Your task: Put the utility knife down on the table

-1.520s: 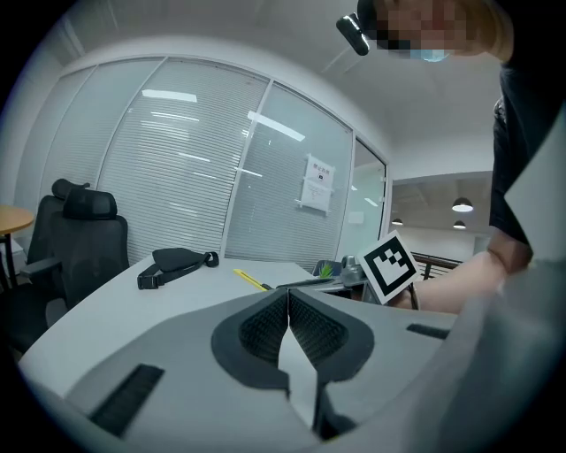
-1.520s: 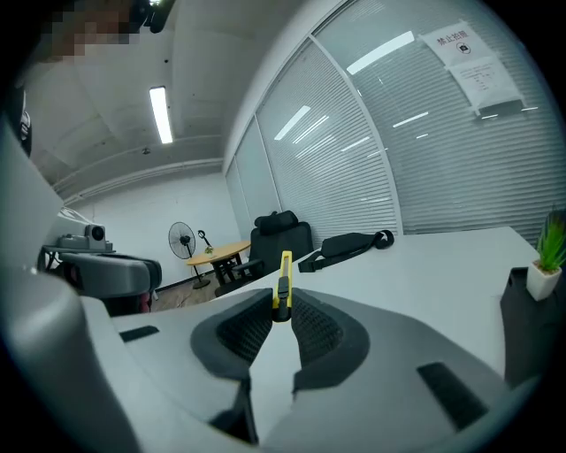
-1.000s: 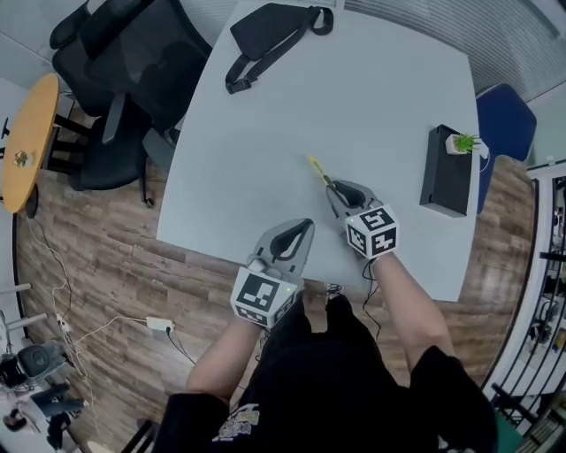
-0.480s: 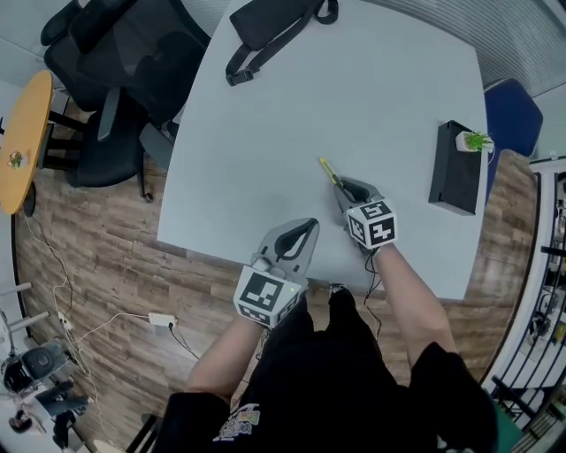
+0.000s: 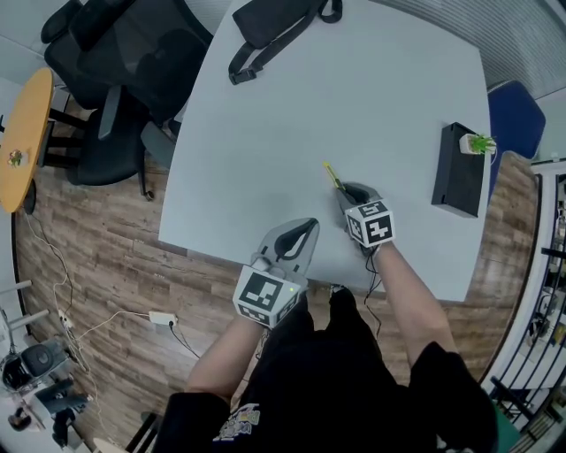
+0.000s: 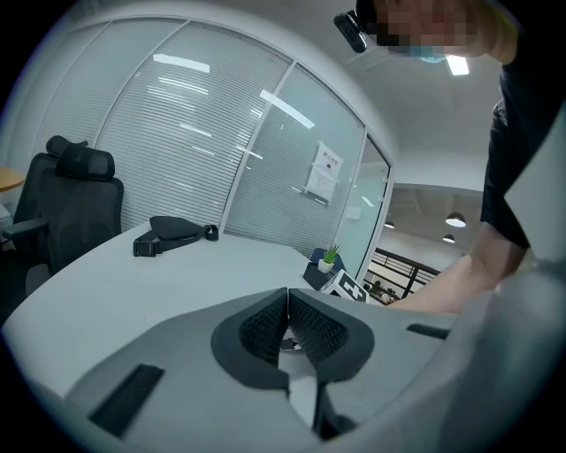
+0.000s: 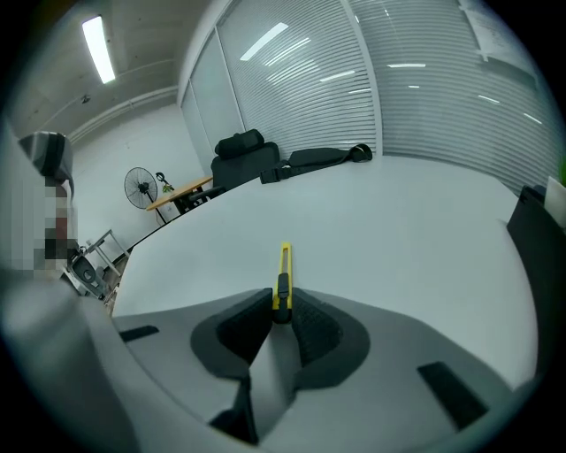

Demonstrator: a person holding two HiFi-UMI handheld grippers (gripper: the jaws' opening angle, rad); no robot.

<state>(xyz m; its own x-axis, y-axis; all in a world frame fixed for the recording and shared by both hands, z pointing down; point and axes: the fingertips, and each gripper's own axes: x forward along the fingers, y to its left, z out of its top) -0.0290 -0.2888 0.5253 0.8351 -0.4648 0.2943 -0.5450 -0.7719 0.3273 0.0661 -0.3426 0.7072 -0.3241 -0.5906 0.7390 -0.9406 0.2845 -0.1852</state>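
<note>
While my left claw (image 5: pixel 304 226) hangs clenched on nothing near the front edge of the tabletop (image 5: pixel 371 80), my right claw (image 5: pixel 341 188) grips the yellow utility knife (image 5: pixel 331 173). The knife is angled down and away, perhaps just touching the surface.

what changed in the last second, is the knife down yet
The right gripper has sunk toward the table with the knife still clamped in its jaws; nothing let go. The left gripper stayed shut and empty; bag and box did not move.
</note>
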